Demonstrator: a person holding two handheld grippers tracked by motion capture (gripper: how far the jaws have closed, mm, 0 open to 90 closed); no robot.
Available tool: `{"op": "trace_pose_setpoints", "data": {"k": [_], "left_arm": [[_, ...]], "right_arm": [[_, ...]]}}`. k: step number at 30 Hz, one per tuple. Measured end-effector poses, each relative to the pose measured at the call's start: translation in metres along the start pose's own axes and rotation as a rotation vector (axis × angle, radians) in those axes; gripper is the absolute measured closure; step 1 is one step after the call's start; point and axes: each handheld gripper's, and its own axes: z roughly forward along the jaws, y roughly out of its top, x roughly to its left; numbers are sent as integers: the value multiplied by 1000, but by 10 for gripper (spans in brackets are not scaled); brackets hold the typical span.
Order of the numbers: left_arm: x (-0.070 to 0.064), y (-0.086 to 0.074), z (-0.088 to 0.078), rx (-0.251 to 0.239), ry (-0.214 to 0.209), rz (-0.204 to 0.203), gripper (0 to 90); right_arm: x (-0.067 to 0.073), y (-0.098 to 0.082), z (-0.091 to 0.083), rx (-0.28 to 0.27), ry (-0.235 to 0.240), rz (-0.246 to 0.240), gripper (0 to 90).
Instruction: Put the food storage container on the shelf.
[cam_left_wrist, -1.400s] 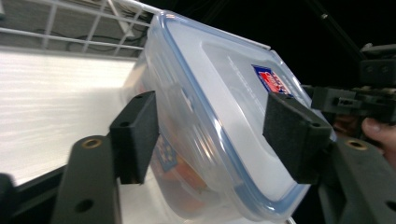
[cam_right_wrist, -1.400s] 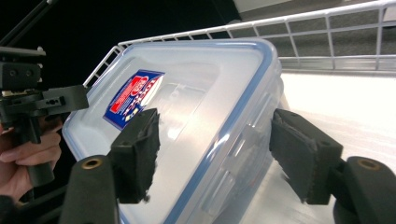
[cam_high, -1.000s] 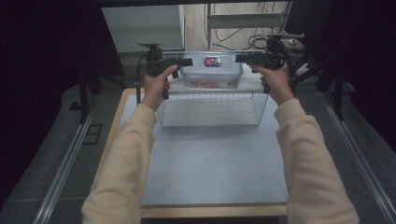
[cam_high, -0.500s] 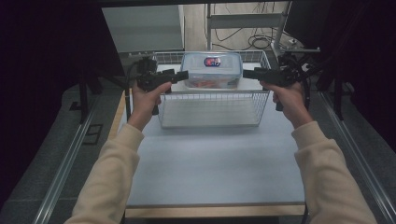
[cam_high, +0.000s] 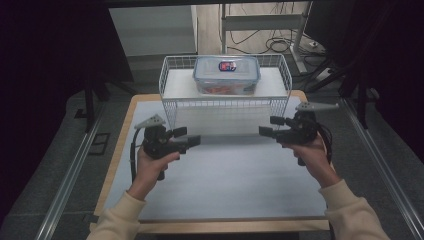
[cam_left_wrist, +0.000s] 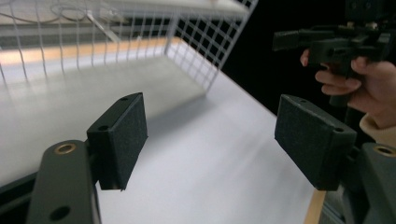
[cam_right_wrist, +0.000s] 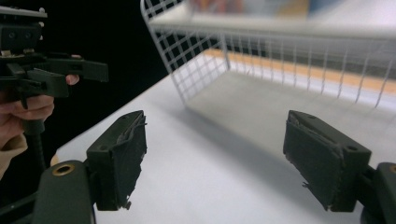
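A clear plastic box (cam_high: 226, 75) with a blue-rimmed lid stands on top of a white wire rack (cam_high: 225, 104) at the far end of the table. In front of the rack, low over the white mat, my left gripper (cam_high: 192, 138) points right and my right gripper (cam_high: 266, 127) points left, facing each other. The left gripper view has its pads (cam_left_wrist: 122, 136) wide apart and bare. In the right gripper view the pads (cam_right_wrist: 122, 154) also stand apart; these jaws have just been opening, with nothing between them.
The white mat (cam_high: 225, 175) covers a wooden table with rails along both sides. The wire rack's mesh (cam_left_wrist: 201, 51) rises close ahead of the left gripper and also shows as mesh (cam_right_wrist: 196, 60) in the right gripper view. Cables lie on the floor behind.
Both hands have come away from the sides of the box, moving down and toward the person. The box stays on the rack.
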Motion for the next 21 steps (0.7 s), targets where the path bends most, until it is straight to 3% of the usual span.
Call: {"op": "trace_pose_setpoints", "data": {"k": [1,4,7,8,14,21], "left_arm": [[0,0,0,0,0,0,244],[-5,-26,1,29,7,32,243],[-6,-37,2,36,3,22,243],[-6,-46,5,61,0,7,243],[-4,-54,8,84,14,-30,236],[-6,-57,7,97,21,-16,207]], "right_arm": [[0,0,0,0,0,0,210],[7,-32,-1,38,16,-15,193],[12,-46,0,68,9,-43,183],[16,-59,1,82,17,-45,179],[19,-68,6,99,36,-45,170],[23,-65,1,59,45,-85,124]]}}
